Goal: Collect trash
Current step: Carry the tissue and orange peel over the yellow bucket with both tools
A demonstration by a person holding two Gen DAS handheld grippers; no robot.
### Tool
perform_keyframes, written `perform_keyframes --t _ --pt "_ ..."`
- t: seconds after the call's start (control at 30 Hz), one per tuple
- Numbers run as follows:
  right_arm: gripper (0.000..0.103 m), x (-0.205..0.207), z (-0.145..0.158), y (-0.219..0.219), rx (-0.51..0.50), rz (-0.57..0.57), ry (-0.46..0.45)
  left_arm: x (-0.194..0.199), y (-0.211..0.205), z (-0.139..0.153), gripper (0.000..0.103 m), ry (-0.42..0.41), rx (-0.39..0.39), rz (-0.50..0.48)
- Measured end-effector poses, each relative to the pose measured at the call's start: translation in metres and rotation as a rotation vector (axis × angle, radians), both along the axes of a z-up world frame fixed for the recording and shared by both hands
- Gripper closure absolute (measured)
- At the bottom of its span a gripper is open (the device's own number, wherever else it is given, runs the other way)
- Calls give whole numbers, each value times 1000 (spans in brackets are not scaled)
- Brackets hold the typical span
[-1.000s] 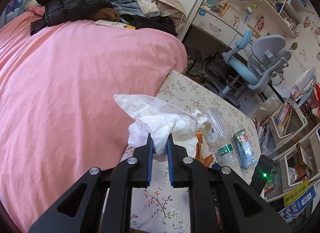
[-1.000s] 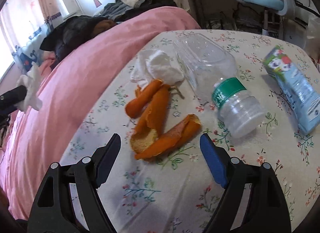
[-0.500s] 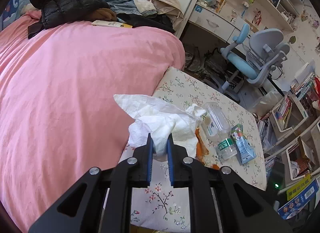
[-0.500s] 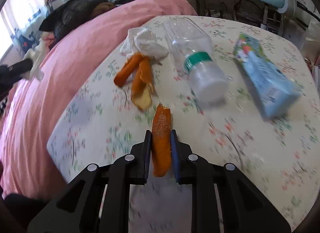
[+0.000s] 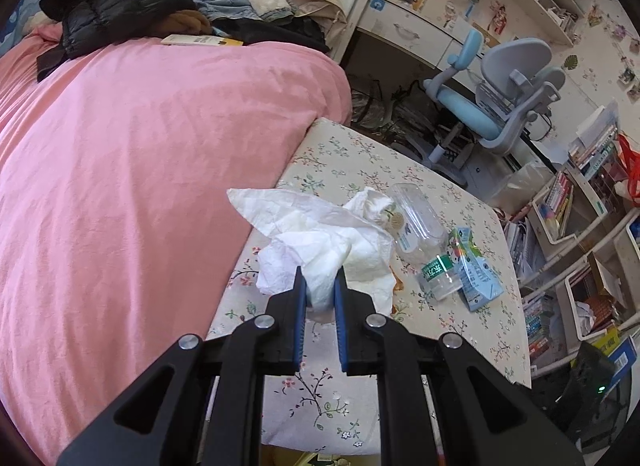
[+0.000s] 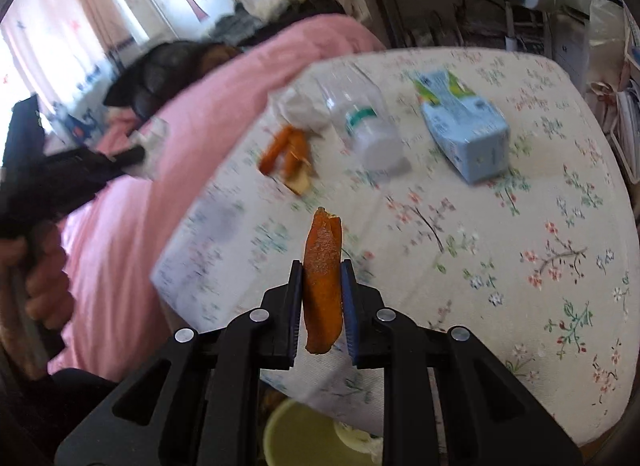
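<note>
My left gripper (image 5: 319, 280) is shut on a crumpled white tissue (image 5: 320, 234) and holds it above the near left of the floral table (image 5: 360, 153). My right gripper (image 6: 322, 270) is shut on a strip of orange peel (image 6: 323, 266), lifted over the table's near edge. On the table lie more orange peel (image 6: 288, 157), another tissue wad (image 6: 300, 107), an empty clear plastic bottle (image 6: 360, 117) and a blue drink carton (image 6: 464, 125). A yellow-green bin (image 6: 316, 434) sits on the floor below the right gripper.
A pink bed (image 5: 120, 169) borders the table's left side, with dark clothes (image 5: 112, 13) piled at its far end. A blue-grey desk chair (image 5: 500, 101) and shelves (image 5: 580, 225) stand beyond and right of the table.
My right gripper closed on one orange peel strip, lifted it and pulled back toward the table's near edge above the bin. My left gripper rose and drew back, still holding the tissue.
</note>
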State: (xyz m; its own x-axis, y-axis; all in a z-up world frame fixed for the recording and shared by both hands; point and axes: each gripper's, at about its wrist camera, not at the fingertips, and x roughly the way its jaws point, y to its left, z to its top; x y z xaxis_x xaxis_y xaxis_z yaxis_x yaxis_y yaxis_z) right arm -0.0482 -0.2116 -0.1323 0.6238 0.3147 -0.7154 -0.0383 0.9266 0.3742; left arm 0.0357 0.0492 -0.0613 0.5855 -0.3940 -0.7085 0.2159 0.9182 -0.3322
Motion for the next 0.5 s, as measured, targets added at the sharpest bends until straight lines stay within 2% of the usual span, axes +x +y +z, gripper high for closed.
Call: perform_keyframes --t 0.2,0.5 --pt "85 -3 14 -6 66 -16 -73 -3 -7 0 89 -24 26 -17" --pt "85 -4 15 -21 166 -40 -101 -3 -12 3 89 -48 46 -21"
